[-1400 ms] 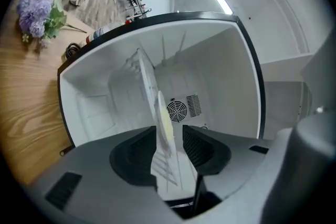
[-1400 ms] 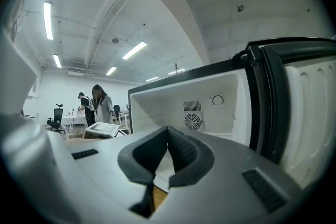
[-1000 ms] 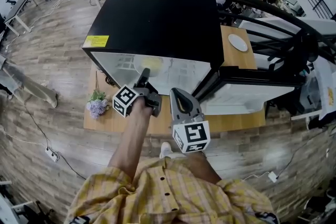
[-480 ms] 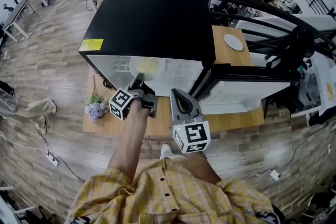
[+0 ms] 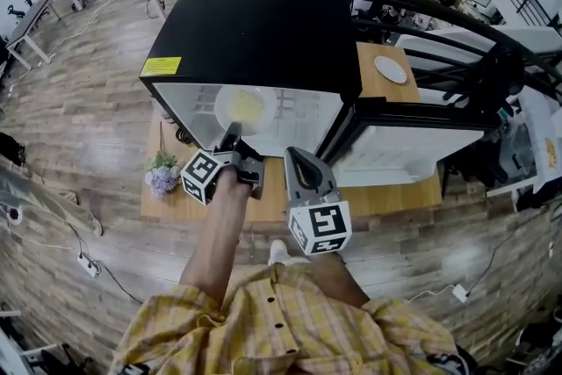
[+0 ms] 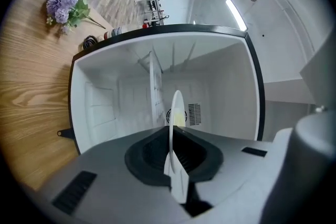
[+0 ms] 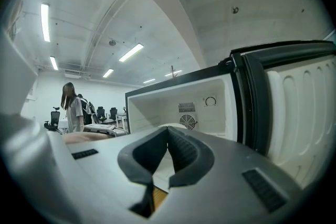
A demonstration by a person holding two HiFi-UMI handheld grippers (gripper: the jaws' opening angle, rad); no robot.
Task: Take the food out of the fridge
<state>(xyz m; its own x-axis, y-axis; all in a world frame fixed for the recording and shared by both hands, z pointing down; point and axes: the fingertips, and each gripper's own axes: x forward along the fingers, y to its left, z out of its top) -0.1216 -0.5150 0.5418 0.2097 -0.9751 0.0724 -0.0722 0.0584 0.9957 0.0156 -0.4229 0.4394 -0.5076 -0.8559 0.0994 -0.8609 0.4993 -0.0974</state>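
Left tongs [image 5: 234,134] are closing on the near rim of the white plate [image 5: 221,105], which shows edge-on between the pads in the left gripper view. Pinching the rim lets the whole load come out at once without touching the yellow food [image 5: 248,107] lying on it. Plate and food sit inside the white cavity of the black fridge [image 5: 263,31], near its mouth. These tongs point level, probably so that the plate rides flat and nothing slides off. The fridge door [image 5: 413,155] stands swung wide to the right, leaving the opening free. The right tongs [image 5: 295,155] are clenched on nothing and hang beside the left above the desk [image 5: 386,199], likely kept out of the way.
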